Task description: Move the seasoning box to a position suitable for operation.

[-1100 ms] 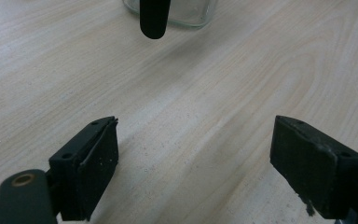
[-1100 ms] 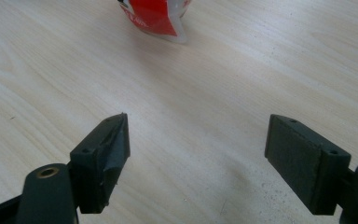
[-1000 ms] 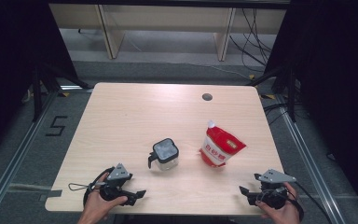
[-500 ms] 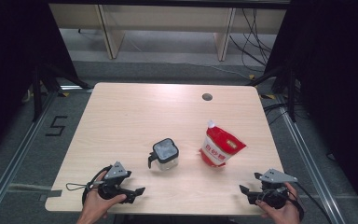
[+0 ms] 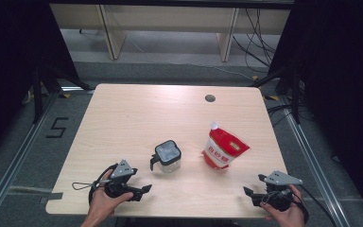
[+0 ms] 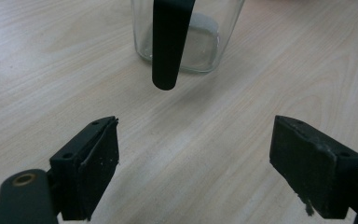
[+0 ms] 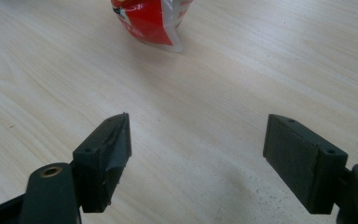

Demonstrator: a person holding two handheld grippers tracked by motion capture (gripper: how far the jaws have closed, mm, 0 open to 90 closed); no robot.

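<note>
**Near the table's front edge: two open grippers, jar and pouch not yet touched**

At the near left of the wooden table (image 5: pixel 123 113), left gripper (image 5: pixel 139 190) held low in a hand, jaws spread wide and holding nothing. Directly ahead of it in the left gripper view, a clear glass jar (image 6: pixel 205 42) with a black handle (image 6: pixel 168 42) hanging down toward the camera, close to the jaws but not touching them. From above, same jar (image 5: pixel 168 157) standing upright near the table's middle, dark lid on top, handle turned toward the near left.

At the near right, right gripper (image 5: pixel 253 195) likewise wide open and empty. Farther ahead of it in the right gripper view, the bottom corner of a red and white pouch (image 7: pixel 151 21), well apart from the jaws. From above, pouch (image 5: pixel 223 149) standing just right of the jar, white spout pointing far.

Judged step: approach, before any grasp. Next move likely calls for easing the left gripper forward so the handle sits between the jaws, then closing; right gripper has farther to travel to reach the pouch.
</note>
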